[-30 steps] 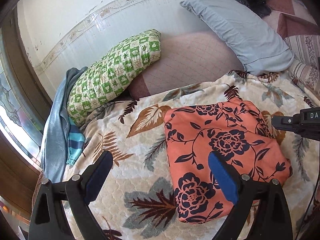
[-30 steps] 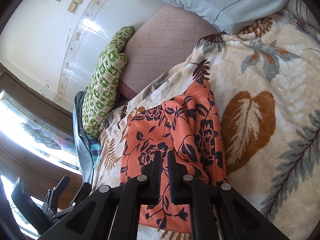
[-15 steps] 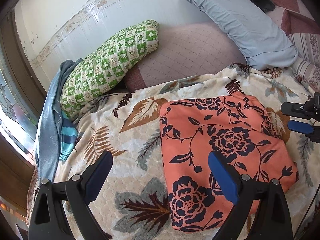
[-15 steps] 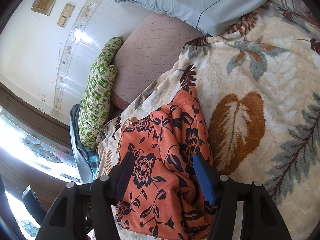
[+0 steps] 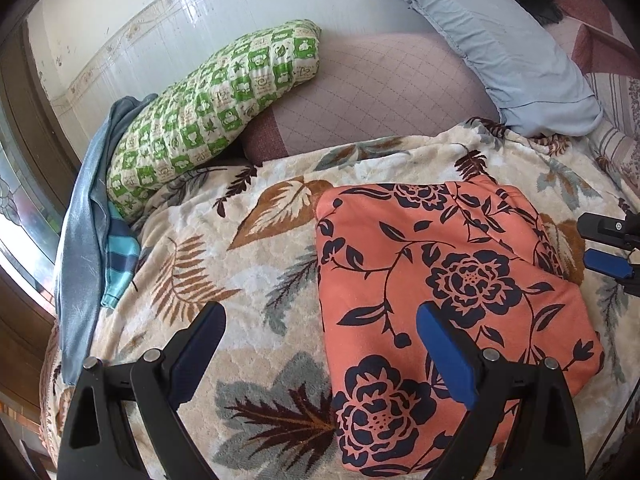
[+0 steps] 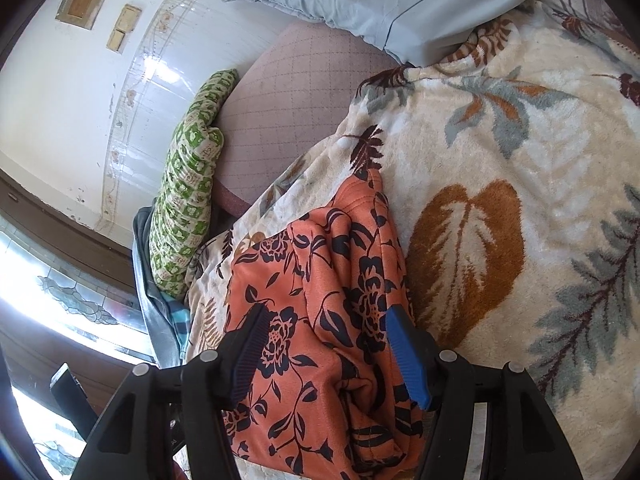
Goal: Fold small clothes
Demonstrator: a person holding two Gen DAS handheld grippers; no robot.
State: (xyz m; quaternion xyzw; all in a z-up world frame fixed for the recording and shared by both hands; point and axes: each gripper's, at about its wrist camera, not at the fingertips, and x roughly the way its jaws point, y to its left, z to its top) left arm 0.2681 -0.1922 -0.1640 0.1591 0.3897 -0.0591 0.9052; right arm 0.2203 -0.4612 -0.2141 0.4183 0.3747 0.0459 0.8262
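Observation:
An orange garment with dark navy flowers (image 5: 448, 280) lies folded into a rough rectangle on the leaf-patterned blanket (image 5: 248, 264). My left gripper (image 5: 320, 320) is open and empty, held above the garment's left edge. My right gripper (image 6: 326, 320) is open and empty, just above the garment (image 6: 320, 320) at its right side. The right gripper's tips also show in the left wrist view (image 5: 604, 246) at the garment's far right. The garment's near edge is hidden behind my fingers in both views.
A green checked pillow (image 5: 216, 108), a mauve quilted cushion (image 5: 372, 92) and a grey-blue pillow (image 5: 492, 48) lie at the head of the bed. Blue clothes (image 5: 88, 216) hang at the left bed edge by a window (image 6: 60, 312). The wall (image 5: 140, 8) is behind.
My right gripper opened and let go of the garment, then drew back a little. The left gripper stayed open and shifted slightly. The garment lies still.

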